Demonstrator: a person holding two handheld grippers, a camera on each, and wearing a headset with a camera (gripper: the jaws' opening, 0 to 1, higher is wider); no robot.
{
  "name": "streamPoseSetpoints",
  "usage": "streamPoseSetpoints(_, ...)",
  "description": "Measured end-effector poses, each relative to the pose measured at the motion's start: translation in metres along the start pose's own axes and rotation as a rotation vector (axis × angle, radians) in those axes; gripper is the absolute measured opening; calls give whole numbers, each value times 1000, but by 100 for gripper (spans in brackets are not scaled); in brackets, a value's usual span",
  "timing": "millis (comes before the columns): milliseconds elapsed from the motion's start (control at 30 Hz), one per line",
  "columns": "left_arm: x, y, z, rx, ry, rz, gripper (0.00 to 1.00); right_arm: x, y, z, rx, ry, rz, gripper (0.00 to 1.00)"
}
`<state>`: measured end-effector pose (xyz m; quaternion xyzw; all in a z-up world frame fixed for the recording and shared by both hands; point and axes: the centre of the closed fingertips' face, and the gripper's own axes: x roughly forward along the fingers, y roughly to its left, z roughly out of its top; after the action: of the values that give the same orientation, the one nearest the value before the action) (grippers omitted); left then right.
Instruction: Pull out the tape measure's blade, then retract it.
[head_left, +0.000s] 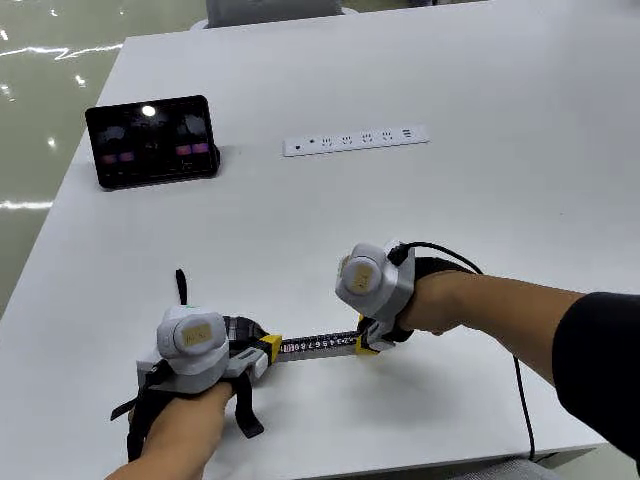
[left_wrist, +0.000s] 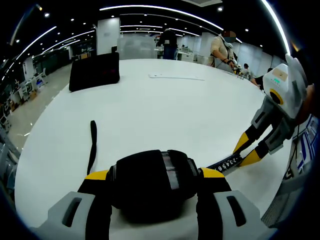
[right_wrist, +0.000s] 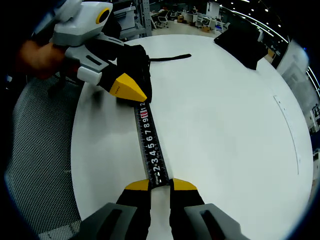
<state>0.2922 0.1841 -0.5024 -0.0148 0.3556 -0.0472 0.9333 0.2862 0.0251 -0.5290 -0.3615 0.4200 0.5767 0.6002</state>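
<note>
At the near edge of the white counter (head_left: 470, 200), the left gripper (head_left: 262, 350) (left_wrist: 155, 175) (right_wrist: 127, 89) has its yellow-tipped fingers (left_wrist: 97, 175) clenched on either side of the black case (head_left: 243, 330) (left_wrist: 150, 185) (right_wrist: 135, 62), which rests on the counter. A person's hand grips that tool from behind, with black straps hanging beside the wrist. From the case, a short length of the blade (head_left: 318, 346) (left_wrist: 225, 163) (right_wrist: 150, 145) runs out to the right, lying flat and straight just above the counter, its printed numbers facing up. At the far end of the blade from the case, the right gripper (head_left: 365, 345) (left_wrist: 245, 150) (right_wrist: 160, 186) has its fingers (right_wrist: 137, 186) pinched on the blade's tip, the strip passing between the two yellow pads. A forearm reaches in behind it, and a black cable (head_left: 517, 380) trails from it toward the counter's near edge, right of the case. Just beyond the case, a thin black strap (head_left: 181, 287) (left_wrist: 92, 145) (right_wrist: 170, 58) lies loose on the counter. Well beyond the case and to its right lies a white power strip (head_left: 355, 139) (left_wrist: 175, 77). Also well beyond the case, slightly to its left, a dark tablet (head_left: 152, 140) (left_wrist: 95, 71) (right_wrist: 245, 37) stands propped up, its screen facing the person. Far past the counter's back edge, the left gripper view shows people (left_wrist: 222, 47) standing in a lit hall.
</note>
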Motion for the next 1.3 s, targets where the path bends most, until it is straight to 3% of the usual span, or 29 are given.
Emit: streamPoseSetpoints(1300,0,0,-1,6,7,-12,64,5,4,12,1,9,21,10)
